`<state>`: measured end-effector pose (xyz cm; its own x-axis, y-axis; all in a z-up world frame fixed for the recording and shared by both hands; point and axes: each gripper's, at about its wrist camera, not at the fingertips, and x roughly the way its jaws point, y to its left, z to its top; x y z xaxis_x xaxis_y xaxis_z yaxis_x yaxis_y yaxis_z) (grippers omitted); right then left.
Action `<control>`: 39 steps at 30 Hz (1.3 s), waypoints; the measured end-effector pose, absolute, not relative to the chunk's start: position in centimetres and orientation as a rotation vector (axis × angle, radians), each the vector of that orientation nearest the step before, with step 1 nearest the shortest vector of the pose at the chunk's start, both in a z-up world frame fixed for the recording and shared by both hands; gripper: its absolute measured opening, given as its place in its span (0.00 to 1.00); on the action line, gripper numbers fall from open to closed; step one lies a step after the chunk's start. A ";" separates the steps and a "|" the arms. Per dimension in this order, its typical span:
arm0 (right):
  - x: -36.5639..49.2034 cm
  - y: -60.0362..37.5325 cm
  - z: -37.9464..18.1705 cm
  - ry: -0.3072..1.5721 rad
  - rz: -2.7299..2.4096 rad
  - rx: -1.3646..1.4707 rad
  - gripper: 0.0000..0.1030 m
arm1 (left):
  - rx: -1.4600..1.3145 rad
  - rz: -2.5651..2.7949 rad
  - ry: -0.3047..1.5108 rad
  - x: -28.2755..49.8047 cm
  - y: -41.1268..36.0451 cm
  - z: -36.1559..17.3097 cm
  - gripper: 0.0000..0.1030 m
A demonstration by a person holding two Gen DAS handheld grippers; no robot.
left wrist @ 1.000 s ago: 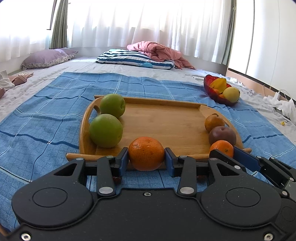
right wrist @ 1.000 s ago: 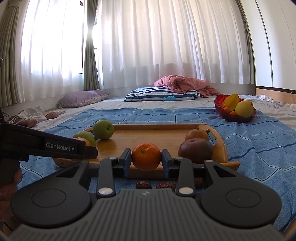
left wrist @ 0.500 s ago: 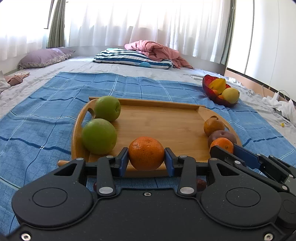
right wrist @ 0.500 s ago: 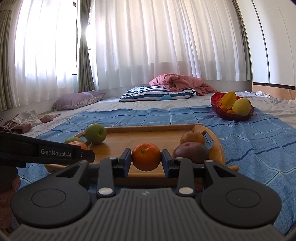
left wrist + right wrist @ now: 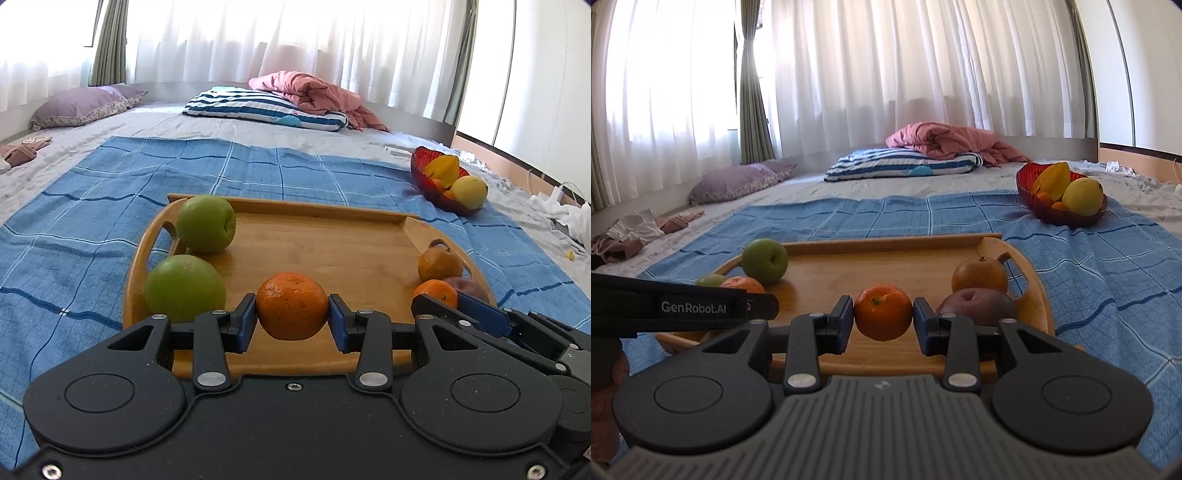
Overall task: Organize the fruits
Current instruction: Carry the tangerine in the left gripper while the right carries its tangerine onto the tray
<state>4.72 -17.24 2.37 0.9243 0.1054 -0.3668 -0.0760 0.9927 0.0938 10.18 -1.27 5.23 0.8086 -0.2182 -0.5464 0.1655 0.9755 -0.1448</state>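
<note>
While gripping oranges, both tools [image 5: 291, 314] [image 5: 882, 314] tilt slightly downward.

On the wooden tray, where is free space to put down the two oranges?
The tray is bare across its middle and back, between the green apples on its left and the brown pear on its right. Both side ends are crowded.

The left tool's strap [image 5: 679, 308] hides most of one green apple [image 5: 711, 280] and one orange [image 5: 742, 285].
</note>
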 end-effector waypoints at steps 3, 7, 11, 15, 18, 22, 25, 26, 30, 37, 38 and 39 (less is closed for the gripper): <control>5.7 -17.1 2.5 0.395 0.094 0.053 0.39 | -0.085 -0.202 0.604 11.1 -1.5 5.0 0.38; 6.7 -16.8 2.3 0.415 0.093 0.023 0.39 | -0.080 -0.195 0.620 12.3 -1.8 4.5 0.38; 7.6 -16.8 1.8 0.432 0.091 0.000 0.39 | -0.077 -0.188 0.637 13.3 -1.9 4.1 0.38; 8.2 -16.7 1.4 0.454 0.101 -0.004 0.39 | -0.072 -0.185 0.649 14.1 -2.0 3.7 0.38; 8.4 -16.4 1.1 0.465 0.110 -0.011 0.39 | -0.069 -0.187 0.662 14.5 -2.1 3.4 0.38; 8.8 -16.3 1.0 0.479 0.121 -0.011 0.39 | -0.056 -0.192 0.670 14.9 -2.4 3.1 0.38; 9.0 -16.3 0.9 0.490 0.126 -0.005 0.39 | -0.059 -0.196 0.678 15.2 -2.6 2.9 0.38; 9.1 -16.4 0.9 0.494 0.128 -0.002 0.39 | -0.061 -0.199 0.681 15.2 -2.6 2.9 0.38; 9.3 -16.5 0.7 0.508 0.124 0.008 0.39 | -0.058 -0.199 0.686 15.4 -2.8 2.6 0.38; 9.3 -16.5 0.6 0.508 0.127 0.012 0.40 | -0.059 -0.204 0.689 15.6 -2.9 2.5 0.38; 9.3 -16.6 0.6 0.509 0.128 0.013 0.40 | -0.059 -0.204 0.690 15.6 -2.9 2.5 0.38; 9.3 -16.6 0.6 0.509 0.128 0.013 0.40 | -0.058 -0.205 0.690 15.6 -2.9 2.5 0.38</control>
<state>9.29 -16.55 0.58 0.8654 0.1257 -0.4850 -0.1193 0.9919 0.0442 15.60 -2.94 2.50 0.7519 -0.2063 -0.6261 0.1681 0.9784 -0.1205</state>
